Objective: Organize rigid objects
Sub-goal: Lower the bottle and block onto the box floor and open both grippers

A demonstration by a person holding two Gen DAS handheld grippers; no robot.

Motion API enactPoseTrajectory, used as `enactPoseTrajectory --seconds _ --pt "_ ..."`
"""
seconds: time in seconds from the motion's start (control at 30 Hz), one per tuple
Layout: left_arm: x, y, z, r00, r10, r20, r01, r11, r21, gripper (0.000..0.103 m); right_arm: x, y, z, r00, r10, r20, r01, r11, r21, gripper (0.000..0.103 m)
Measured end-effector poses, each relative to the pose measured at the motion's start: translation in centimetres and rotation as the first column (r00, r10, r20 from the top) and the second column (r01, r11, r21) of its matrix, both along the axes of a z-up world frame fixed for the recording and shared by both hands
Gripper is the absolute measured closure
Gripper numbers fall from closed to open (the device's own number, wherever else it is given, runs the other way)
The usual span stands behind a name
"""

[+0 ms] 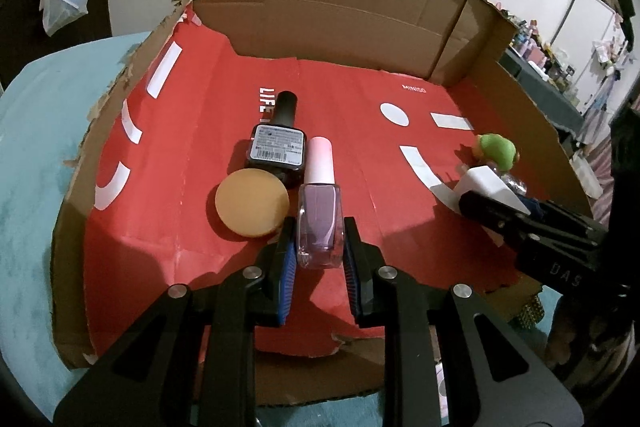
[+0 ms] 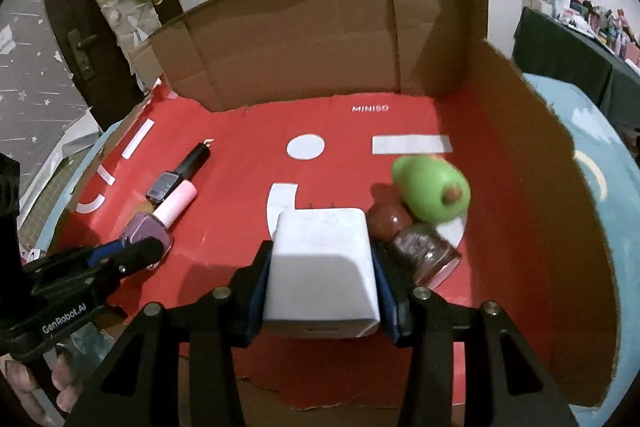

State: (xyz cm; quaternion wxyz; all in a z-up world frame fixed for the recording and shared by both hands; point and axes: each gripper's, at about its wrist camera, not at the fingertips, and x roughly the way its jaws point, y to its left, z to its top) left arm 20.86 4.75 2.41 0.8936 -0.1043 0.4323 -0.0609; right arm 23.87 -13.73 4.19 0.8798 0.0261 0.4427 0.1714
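Both grippers are built of black angular plastic w/ triangular cut-outs, silver pivot screws and blue ribbed pads [image 1: 286,265]. "GenRobot.AI" is printed in white on the left gripper [image 2: 132,251]; "DAS" is embossed on the right gripper [image 2: 322,279].

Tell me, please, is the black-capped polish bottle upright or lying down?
Lying down: the black-capped bottle rests on its side on the red liner, label facing up.

In the cardboard box [image 2: 520,155], on its paper floor [image 2: 240,155], two bottles lie side by side at the left: the small bottle [image 1: 320,223] near, the dark bottle [image 1: 278,147] farther. A round disc [image 1: 252,203] lies just left of them. At the right, the charger block [image 2: 322,267] sits near, with the toy [image 2: 430,193] behind it to the right.
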Motion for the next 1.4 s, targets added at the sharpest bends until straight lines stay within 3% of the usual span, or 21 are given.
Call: enactPoseTrajectory --seconds 0.7,1.4 --pt "0.04 -0.09 -0.06 1.0 0.001 -0.011 -0.001 1.0 0.006 0.083 -0.11 0.65 -0.41 1.0 0.002 -0.01 -0.002 1.0 -0.014 0.054" --pt "-0.65 -0.5 0.48 1.0 0.025 -0.001 -0.025 0.997 0.076 0.079 -0.6 0.39 -0.23 1.0 0.003 -0.017 -0.003 1.0 0.017 0.052"
